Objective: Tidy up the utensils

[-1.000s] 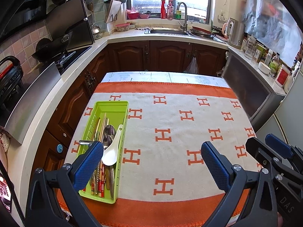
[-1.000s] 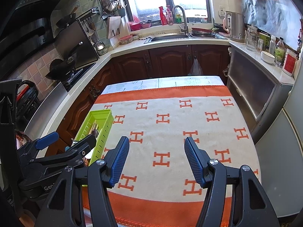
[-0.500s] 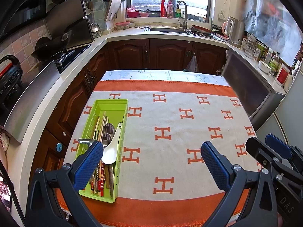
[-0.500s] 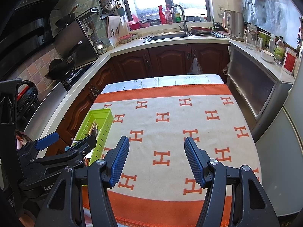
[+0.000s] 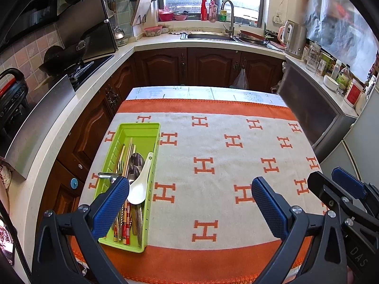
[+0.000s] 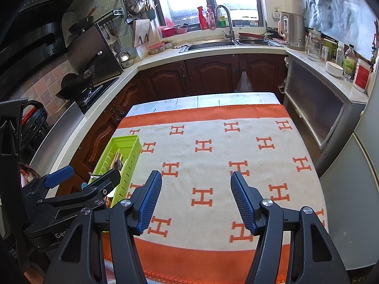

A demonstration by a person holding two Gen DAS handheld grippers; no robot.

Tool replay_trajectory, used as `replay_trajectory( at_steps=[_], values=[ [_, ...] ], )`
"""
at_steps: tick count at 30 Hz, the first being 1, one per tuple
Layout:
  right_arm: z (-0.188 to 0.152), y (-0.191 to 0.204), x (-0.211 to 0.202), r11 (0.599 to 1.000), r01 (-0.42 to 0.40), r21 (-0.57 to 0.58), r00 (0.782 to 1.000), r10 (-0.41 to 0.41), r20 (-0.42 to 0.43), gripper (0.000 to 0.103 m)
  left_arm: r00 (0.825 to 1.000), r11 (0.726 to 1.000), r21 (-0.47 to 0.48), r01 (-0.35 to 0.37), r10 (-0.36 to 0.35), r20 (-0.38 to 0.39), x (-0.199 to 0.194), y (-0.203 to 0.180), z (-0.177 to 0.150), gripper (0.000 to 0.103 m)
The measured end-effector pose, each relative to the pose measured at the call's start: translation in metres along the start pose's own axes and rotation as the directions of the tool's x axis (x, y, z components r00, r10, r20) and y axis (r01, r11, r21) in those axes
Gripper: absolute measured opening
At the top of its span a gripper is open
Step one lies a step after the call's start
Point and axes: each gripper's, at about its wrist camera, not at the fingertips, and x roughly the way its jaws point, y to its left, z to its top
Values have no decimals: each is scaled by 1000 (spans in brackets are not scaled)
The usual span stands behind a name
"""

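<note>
1. Looking down along the left gripper (image 5: 189, 203): its jaws are spread wide apart with nothing between them, hanging over the cloth-covered surface (image 5: 236, 127).
2. Right gripper (image 6: 196, 201) is the same deal, jaws apart and empty, just bare cloth showing through the gap. In the left wrist view it pokes in at about 4 o'clock.
3. The green utensil tray (image 5: 142, 127) sits at the 9 o'clock side of the surface, long axis running away from the camera, close to the left edge of the cloth. In the right wrist view the tray (image 6: 132, 156) shows at around 9 o'clock, partly behind the left gripper.
4. Inside the tray: a white ceramic spoon (image 5: 139, 184) lying on top with its bowl toward the camera, metal spoons (image 5: 136, 163) under it, chopsticks (image 5: 129, 149) lengthwise, some with red patterned ends, and what looks like a fork tucked among them, hard to be sure. A metal handle (image 5: 105, 175) sticks out over the tray's left rim.
5. The left gripper's left pad overlaps the tray in the picture, but I can't tell whether it touches anything.
6. The rest of the cloth, cream with orange H marks and an orange border, has no loose utensils on it.
</note>
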Motion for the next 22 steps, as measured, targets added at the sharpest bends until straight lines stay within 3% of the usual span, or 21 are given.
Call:
replay_trajectory(
  at_steps=[22],
  values=[
    [-1,-1,1,1000,-2,3,1000,2,-4,62,1000,1000,2,0,0,-9,1,0,-3,102]
  ],
)
